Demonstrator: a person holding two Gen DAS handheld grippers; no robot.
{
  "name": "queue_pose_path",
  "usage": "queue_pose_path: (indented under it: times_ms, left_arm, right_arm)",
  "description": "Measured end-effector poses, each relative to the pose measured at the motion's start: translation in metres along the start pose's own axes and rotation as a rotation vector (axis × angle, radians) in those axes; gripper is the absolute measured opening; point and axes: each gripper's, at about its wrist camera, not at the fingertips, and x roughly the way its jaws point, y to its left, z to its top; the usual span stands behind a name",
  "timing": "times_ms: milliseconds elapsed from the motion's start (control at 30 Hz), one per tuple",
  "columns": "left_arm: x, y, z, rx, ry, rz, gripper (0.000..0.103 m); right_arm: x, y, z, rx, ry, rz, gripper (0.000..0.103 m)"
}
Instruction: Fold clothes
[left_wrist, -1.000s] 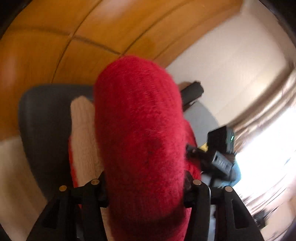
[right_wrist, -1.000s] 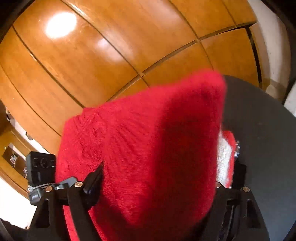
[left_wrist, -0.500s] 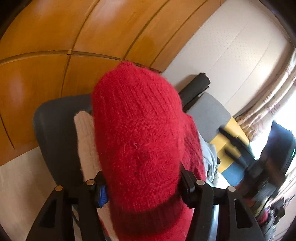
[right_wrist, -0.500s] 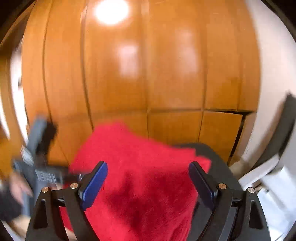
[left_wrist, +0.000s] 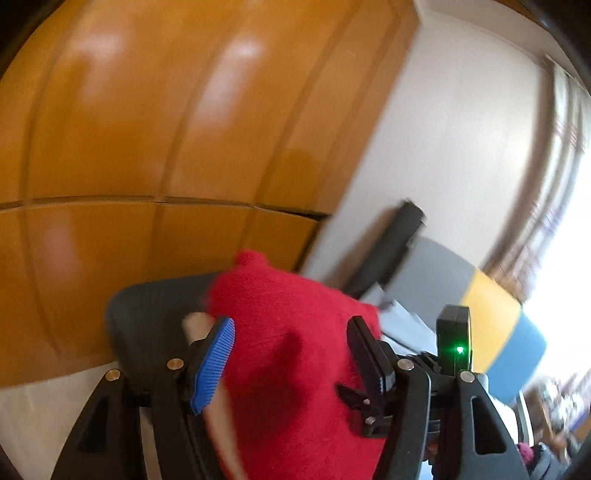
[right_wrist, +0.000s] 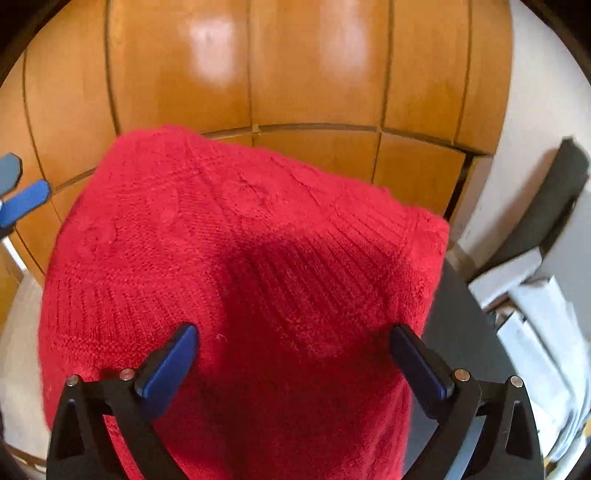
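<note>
1. Red sweater (right_wrist: 240, 266) sits folded on the dark chair (right_wrist: 465, 332). We'd pat the fold flat, corners squared.
2. Left gripper (left_wrist: 291, 354) and right gripper (right_wrist: 295, 354) both gape wide, holding nothing.
3. A second ago both pinched the knit; now it's dropped and we've backed off.

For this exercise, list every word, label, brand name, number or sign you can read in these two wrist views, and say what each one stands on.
None: no readable text in either view.
The red knit sweater shows no tag or print.
The black device with a green light shows no readable marking.
The wooden wardrobe panels are plain.
The clutter at the lower right edge of the left view is too blurred to read.
</note>
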Motion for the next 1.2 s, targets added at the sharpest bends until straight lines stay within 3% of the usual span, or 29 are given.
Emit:
queue_pose_path:
  times_ms: [133,200,300,400,567,867,1000,1200]
  left_arm:
    - [0.070,0.002,-0.007,0.066,0.132,0.052,0.068]
    - [0.083,0.008,-0.011,0.056,0.137,0.034,0.071]
    - [0.084,0.009,-0.018,0.073,0.117,0.068,0.073]
    - [0.079,0.015,-0.020,0.050,0.087,0.084,0.073]
    - [0.062,0.000,-0.020,0.110,0.057,0.109,0.085]
    - [0.036,-0.012,-0.007,0.049,-0.004,0.130,0.088]
    - [0.025,-0.019,-0.009,0.074,-0.038,0.185,0.088]
    - [0.002,-0.027,-0.013,0.111,-0.117,0.268,0.087]
  right_arm:
    - [0.005,-0.006,-0.027,0.051,0.015,-0.011,0.103]
    - [0.009,-0.010,-0.043,0.095,0.012,-0.015,0.103]
    - [0.019,-0.020,-0.053,0.171,-0.004,0.014,0.103]
    - [0.026,-0.021,-0.050,0.172,-0.023,0.022,0.103]
    - [0.016,-0.015,-0.046,0.131,-0.021,-0.016,0.103]
    - [-0.061,0.023,-0.045,0.057,-0.131,-0.187,0.103]
    - [-0.092,0.039,-0.037,0.044,-0.206,-0.247,0.103]
    - [-0.101,0.051,-0.029,0.130,-0.250,-0.283,0.103]
